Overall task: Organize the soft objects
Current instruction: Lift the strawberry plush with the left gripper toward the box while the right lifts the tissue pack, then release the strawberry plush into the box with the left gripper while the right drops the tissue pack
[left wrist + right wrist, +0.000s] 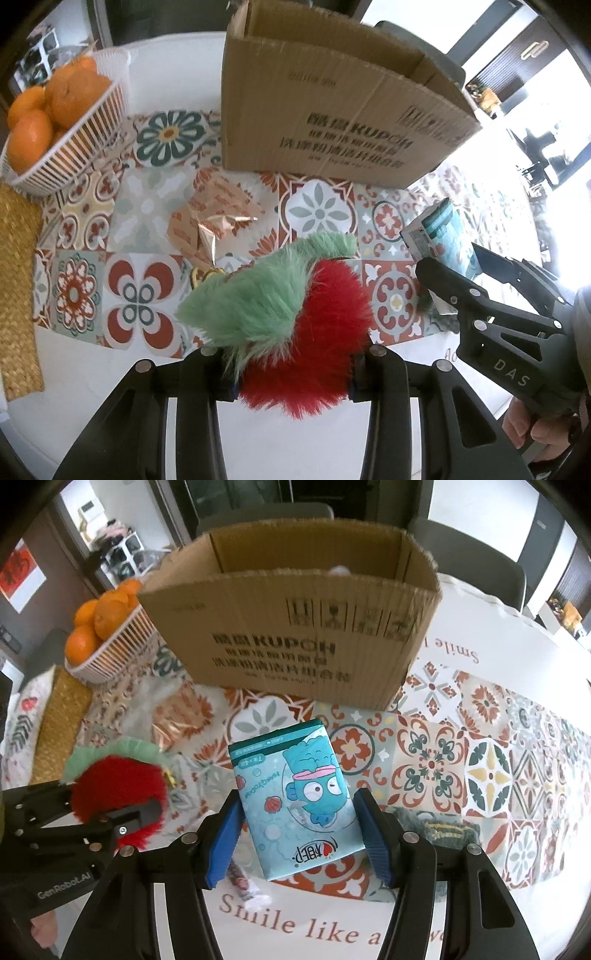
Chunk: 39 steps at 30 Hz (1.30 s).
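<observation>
Red-and-green furry plush (295, 321) is pinched by the left gripper (291, 373); a tissue pack (299, 805) is clamped between the right gripper (299, 834) pads, both held above the table (461, 760), near the open cardboard box (295, 642), likely their destination.

The place was a home, most likely a dining room. The tabletop (491, 627) carried a tile-patterned cloth (461, 753). Left of the cardboard box (295, 642) stood a white basket (77, 147) of oranges (70, 92). Behind the box were grey chairs (476, 561) and shelves with household things.
</observation>
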Each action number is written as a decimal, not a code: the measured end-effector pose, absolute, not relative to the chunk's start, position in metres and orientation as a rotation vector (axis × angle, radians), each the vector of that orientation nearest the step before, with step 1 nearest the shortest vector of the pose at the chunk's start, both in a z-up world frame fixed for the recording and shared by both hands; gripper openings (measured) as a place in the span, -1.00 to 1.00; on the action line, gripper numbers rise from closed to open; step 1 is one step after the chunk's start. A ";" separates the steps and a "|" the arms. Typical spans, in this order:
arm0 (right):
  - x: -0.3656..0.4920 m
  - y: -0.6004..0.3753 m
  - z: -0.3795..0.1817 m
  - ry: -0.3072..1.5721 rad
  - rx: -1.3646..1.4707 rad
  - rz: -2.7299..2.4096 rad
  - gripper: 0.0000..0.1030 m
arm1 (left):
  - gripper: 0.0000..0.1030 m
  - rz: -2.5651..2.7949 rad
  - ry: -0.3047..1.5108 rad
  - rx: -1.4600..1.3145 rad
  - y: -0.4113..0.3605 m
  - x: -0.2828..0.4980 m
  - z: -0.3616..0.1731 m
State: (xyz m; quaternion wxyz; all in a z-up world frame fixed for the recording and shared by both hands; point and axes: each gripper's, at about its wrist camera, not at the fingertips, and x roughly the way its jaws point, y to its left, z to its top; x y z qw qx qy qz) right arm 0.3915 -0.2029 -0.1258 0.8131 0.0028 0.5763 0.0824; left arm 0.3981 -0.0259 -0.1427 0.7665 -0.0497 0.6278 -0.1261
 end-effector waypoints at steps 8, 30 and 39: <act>0.383 -0.197 -0.097 1.146 0.058 0.147 0.19 | -0.24 -0.291 1.257 -0.058 -0.027 0.396 -0.111; 0.366 -0.204 -0.008 0.895 0.151 0.121 0.19 | -0.24 -0.350 0.969 -0.002 -0.030 0.397 -0.015; 0.380 -0.210 0.013 0.845 0.173 0.128 0.19 | -0.24 -0.357 0.898 0.017 -0.036 0.410 0.010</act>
